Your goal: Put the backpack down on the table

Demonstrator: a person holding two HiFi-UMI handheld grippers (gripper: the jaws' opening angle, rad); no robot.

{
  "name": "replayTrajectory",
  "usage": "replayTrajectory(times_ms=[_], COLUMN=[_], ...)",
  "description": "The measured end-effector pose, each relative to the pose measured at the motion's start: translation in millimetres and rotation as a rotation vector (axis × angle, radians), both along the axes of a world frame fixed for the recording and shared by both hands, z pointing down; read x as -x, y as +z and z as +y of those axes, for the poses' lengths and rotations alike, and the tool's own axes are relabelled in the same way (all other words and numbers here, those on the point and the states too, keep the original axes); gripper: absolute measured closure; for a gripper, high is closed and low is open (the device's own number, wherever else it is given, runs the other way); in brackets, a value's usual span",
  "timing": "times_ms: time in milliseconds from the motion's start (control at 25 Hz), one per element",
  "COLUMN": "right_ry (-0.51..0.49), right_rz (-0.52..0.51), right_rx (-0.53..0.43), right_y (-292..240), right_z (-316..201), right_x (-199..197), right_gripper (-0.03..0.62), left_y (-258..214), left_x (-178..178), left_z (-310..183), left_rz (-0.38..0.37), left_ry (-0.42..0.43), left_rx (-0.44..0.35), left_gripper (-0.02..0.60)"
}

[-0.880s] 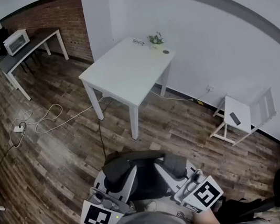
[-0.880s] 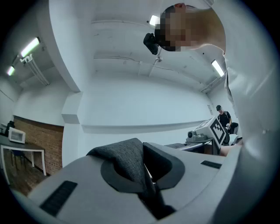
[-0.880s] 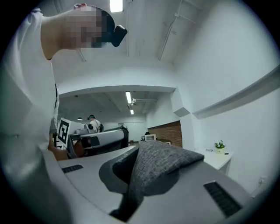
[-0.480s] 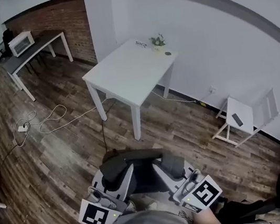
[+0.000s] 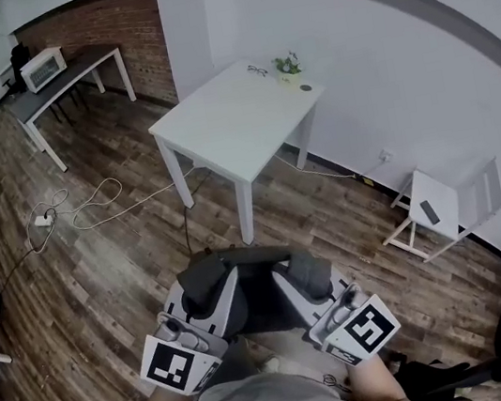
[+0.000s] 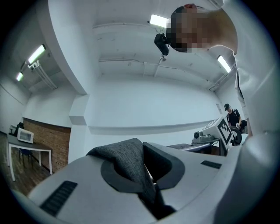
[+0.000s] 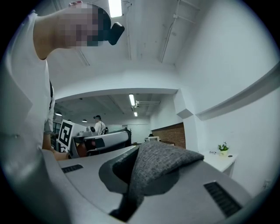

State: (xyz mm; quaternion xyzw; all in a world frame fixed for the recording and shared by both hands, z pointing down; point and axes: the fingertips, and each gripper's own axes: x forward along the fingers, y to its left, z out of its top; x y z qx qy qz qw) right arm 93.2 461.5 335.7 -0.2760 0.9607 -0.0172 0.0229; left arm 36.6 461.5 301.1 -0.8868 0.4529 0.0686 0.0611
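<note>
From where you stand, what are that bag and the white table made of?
The backpack looks like grey woven fabric, matte, with a visible heathered weave. The table has a smooth matte white top and legs, likely painted wood or laminate; which one is unclear.

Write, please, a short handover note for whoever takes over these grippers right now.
Left gripper: shut on grey fabric of the backpack.
Right gripper: shut on the backpack's grey fabric too, on its other side.
Backpack: hangs between the two grippers close to the person, above the wooden floor, apart from the white table.
Table: a small plant at its far corner; the near part looks bare.
Done: backpack lifted and gripped.
To do: carry it to the table, set it down, open both grippers.
</note>
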Motion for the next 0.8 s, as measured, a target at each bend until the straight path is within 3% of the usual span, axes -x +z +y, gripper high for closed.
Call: replayTrajectory(times_ms=[320, 800], right_ry=[0.025, 0.078], right_rz=[0.035, 0.020], right_rx=[0.025, 0.063], right_y=[15.5, 4.7], right_z=[-64.2, -222.4], right_x=[16.0, 71.2], right_gripper=[0.554, 0.554], left_y=[16.9, 8.7], left_x=[16.1, 71.0], left_z=[-65.2, -230.9], left_rz=[0.052, 0.054], left_ry=[0.050, 0.157], left_rx=[0.032, 0.045], left_gripper=[0.537, 0.537])
